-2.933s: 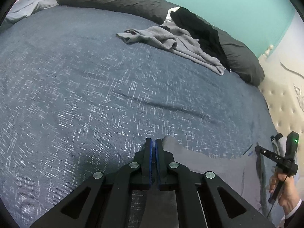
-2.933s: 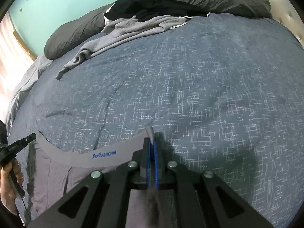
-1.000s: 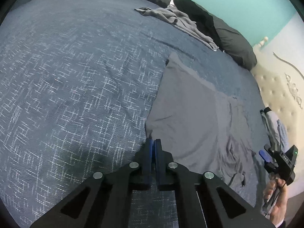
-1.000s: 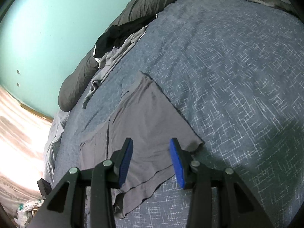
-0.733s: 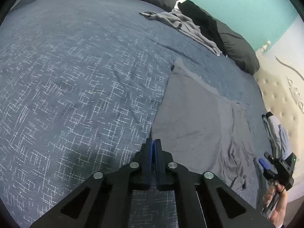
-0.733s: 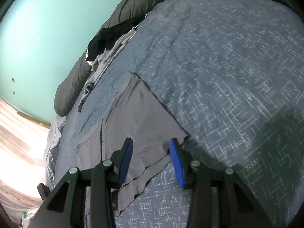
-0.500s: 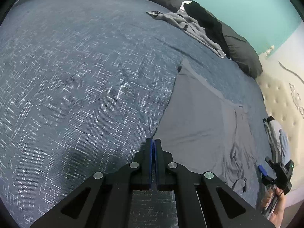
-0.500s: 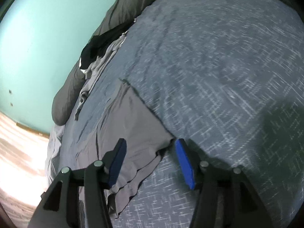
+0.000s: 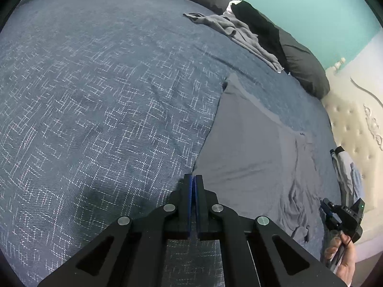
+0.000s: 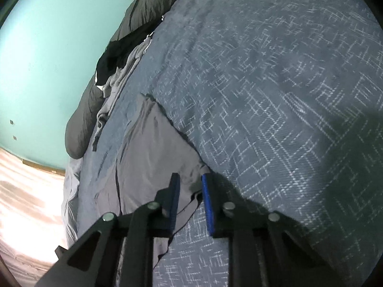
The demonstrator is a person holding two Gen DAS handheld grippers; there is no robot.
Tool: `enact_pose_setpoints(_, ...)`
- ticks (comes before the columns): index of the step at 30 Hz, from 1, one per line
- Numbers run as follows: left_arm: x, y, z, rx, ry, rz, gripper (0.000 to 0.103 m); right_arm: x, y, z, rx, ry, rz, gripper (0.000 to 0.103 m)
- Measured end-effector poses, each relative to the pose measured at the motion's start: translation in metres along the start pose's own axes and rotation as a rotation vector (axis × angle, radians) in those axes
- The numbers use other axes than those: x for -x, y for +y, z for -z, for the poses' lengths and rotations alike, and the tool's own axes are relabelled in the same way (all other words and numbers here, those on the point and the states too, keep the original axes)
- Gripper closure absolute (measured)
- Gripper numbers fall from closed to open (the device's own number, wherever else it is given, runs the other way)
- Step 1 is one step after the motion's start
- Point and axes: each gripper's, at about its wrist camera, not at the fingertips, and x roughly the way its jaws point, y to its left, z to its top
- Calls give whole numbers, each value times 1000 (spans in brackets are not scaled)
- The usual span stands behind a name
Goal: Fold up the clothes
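In the left wrist view, a blue bedspread (image 9: pixel 100 100) with a white crosshatch weave fills the left and centre of the frame. At the bottom centre, the left gripper (image 9: pixel 194 179) has its blue-lined jaws pressed together, their tips at the lower left corner of the grey garment (image 9: pixel 249 153); whether cloth is pinched between them cannot be told. The garment lies spread flat on the bedspread from the centre toward the right, smooth on its left part and rumpled into folds toward the lower right. In the upper middle, a crumpled grey top (image 9: pixel 229 28) lies against a black garment (image 9: pixel 261 26) and long dark pillows (image 9: pixel 304 69) under a teal wall (image 9: pixel 299 2). At the right edge sits a cream tufted headboard (image 9: pixel 354 129), and in the lower right corner a hand (image 9: pixel 342 256) holds the right gripper (image 9: pixel 331 211), seen small from the side. In the right wrist view, the teal wall occupies the upper left, with a bright pale floor (image 10: pixel 26 198) at the lower left. The dark pillows run down along the wall, the grey top trailing beside them. The grey garment (image 10: pixel 146 150) stretches from the middle of the frame to the bottom centre, where the right gripper's blue pads (image 10: pixel 207 203) stand clearly apart, straddling the garment's near corner without closing on it. The bedspread covers the right half.
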Motion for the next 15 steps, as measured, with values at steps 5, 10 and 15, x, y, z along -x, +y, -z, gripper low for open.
enact_pose_setpoints(5,-2,-1,-1,-3,2,1,101,5,-1,0,-3,-31,-5,99)
enact_pose_setpoints(10,-3,0,-2,-4,3,3,101,16,-1,-3,1,-75,19,100)
enact_pose_setpoints(15,-3,-1,0,-4,1,1,101,20,2,-6,12,-98,94,95)
